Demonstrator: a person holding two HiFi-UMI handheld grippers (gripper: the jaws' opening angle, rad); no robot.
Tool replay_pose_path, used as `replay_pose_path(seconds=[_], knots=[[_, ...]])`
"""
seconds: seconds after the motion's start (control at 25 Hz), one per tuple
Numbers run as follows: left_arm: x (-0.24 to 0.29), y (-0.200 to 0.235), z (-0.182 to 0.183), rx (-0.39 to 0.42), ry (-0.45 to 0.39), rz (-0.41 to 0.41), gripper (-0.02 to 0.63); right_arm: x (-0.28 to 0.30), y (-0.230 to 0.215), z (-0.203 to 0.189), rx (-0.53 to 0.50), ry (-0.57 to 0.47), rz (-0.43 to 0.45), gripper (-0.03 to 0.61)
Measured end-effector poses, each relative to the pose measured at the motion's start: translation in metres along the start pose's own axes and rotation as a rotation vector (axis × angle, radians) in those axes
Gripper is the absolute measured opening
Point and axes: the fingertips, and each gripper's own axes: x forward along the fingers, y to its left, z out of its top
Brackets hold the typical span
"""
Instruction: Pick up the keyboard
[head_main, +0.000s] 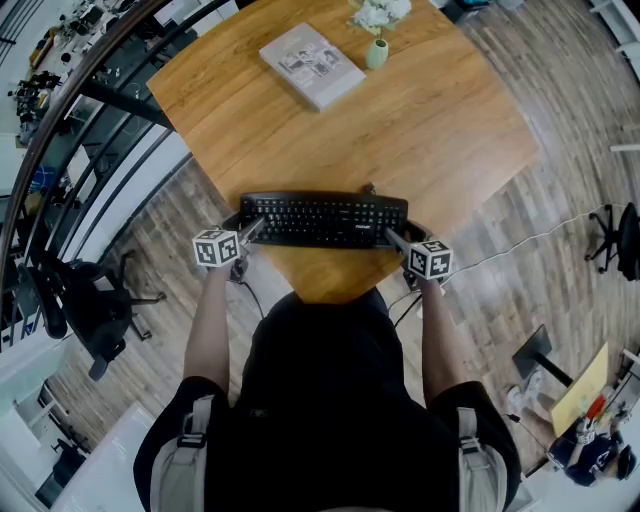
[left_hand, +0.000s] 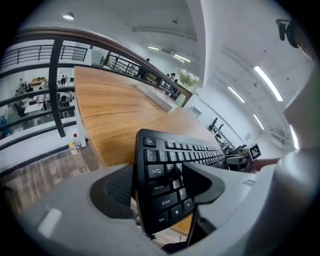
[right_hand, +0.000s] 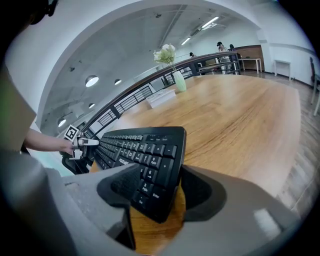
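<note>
Left claw (left_hand: 159, 185): jaws wide apart, one on each side of the keyboard's left end. One pad sits over the keys near Tab and the other beyond the end edge. No squeeze is visible.
Right claw (right_hand: 160, 187): jaws wide apart, around the keyboard's right end. One pad is over the number-pad keys and the other beside the end edge.
Keyboard (head_main: 322, 220): black, full-size and slim, with low square keys and white legends. It has a number pad at the right end.
Keyboard position: lies across the near corner of the tabletop (head_main: 420, 130), long side toward the person. Both ends reach to or past the slanting edges.
Legible key legends: Esc, Tab, Caps Lock, Shift and Ctrl at the left end; Enter at the right end.
Brand mark: a small white word above the arrow keys, too small to read.
Cable (head_main: 520, 240): a thin pale line across the wooden floor to the right.
Book (head_main: 312, 65): pale cover, flat on the far part of the tabletop. Cover print is not legible.
Vase (head_main: 377, 52): small and pale green, with white flowers (head_main: 380, 12), just beside the book.
</note>
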Motion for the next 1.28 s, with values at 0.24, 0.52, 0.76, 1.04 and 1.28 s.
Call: replay_pose_path(seconds=[0.24, 0.52, 0.76, 1.04, 1.28], knots=[[-0.004, -0.001, -0.004, 0.017, 0.009, 0.019, 0.293, -0.005, 0.004, -0.002, 0.007, -0.03, -0.016, 0.262], [-0.008, -0.008, 0.001, 0.008, -0.008, 0.027, 0.293, -0.012, 0.003, 0.015, 0.016, -0.076, -0.025, 0.252], [-0.025, -0.017, 0.007, 0.002, -0.071, 0.036, 0.293, -0.022, 0.011, 0.025, -0.008, -0.102, -0.022, 0.252], [-0.042, -0.023, 0.02, 0.029, -0.125, 0.039, 0.293, -0.031, 0.023, 0.029, -0.015, -0.131, -0.02, 0.252], [-0.06, -0.035, 0.025, 0.051, -0.174, 0.042, 0.291, -0.046, 0.032, 0.028, -0.021, -0.157, -0.025, 0.252]])
